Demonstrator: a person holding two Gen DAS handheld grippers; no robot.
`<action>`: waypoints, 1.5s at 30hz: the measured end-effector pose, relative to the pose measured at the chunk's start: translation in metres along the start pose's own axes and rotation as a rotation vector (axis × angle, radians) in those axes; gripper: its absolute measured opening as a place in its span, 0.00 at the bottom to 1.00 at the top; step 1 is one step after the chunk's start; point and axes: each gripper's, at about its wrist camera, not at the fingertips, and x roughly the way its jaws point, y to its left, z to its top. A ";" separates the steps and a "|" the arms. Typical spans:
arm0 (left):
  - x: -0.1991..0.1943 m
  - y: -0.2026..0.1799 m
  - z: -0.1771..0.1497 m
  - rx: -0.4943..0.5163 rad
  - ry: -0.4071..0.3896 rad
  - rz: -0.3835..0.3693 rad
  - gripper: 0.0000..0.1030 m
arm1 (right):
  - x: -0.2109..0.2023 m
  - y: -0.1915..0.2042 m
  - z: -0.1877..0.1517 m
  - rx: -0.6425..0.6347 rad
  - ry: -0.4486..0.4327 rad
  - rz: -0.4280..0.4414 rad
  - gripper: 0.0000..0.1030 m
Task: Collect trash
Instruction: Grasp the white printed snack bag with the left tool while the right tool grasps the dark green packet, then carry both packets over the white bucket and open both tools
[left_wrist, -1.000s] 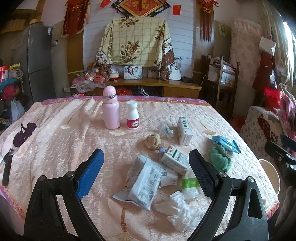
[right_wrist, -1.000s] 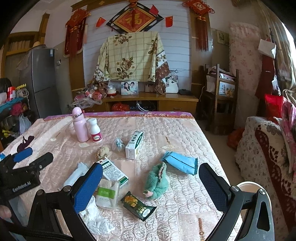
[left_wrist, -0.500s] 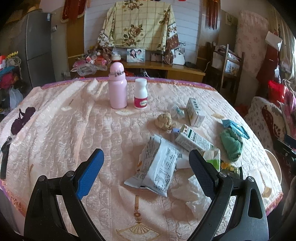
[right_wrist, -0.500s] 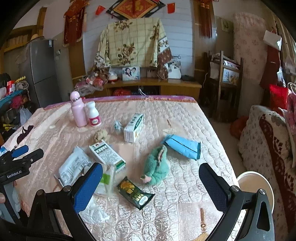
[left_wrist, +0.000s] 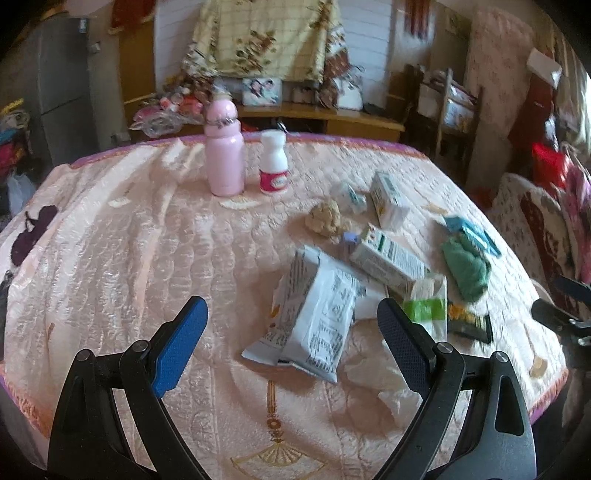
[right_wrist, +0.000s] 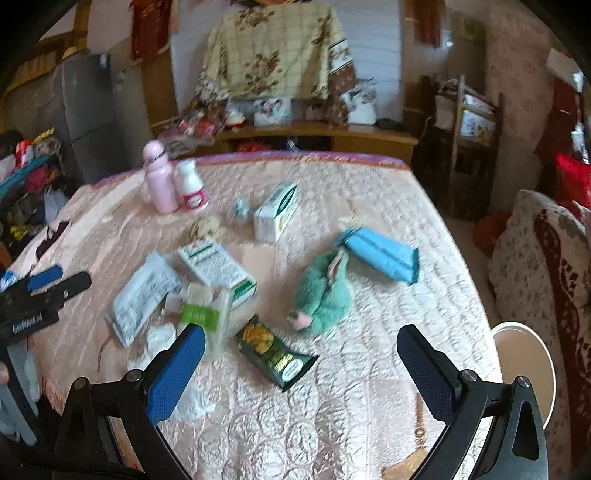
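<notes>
Both grippers hover above the near edge of a counter (left_wrist: 110, 258) covered in a quilted pink cloth, each with its jaws spread wide and holding nothing. The left gripper (left_wrist: 291, 339) hangs over a white printed wrapper (left_wrist: 317, 314) and a crumpled tissue (left_wrist: 373, 373) just beside it. The right gripper (right_wrist: 301, 360) is above a dark green snack packet (right_wrist: 275, 352), with a green plush toy (right_wrist: 325, 291) and a blue packet (right_wrist: 380, 254) farther on. Two white-and-green cartons (right_wrist: 216, 266) (right_wrist: 277, 212) lie among the litter. A pink bottle (left_wrist: 224, 151) and a white bottle (left_wrist: 273, 162) stand upright side by side near the far edge. A white bin (right_wrist: 524, 354) sits below the counter's right side.
</notes>
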 end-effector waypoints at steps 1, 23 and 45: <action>0.003 0.000 -0.001 0.016 0.019 -0.017 0.90 | 0.004 0.001 -0.003 -0.016 0.013 0.012 1.00; 0.094 -0.009 -0.001 0.095 0.260 -0.115 0.51 | 0.103 0.007 -0.020 -0.132 0.223 0.185 0.58; -0.001 -0.104 0.040 0.164 0.142 -0.297 0.37 | 0.003 -0.090 -0.046 0.027 0.115 0.101 0.19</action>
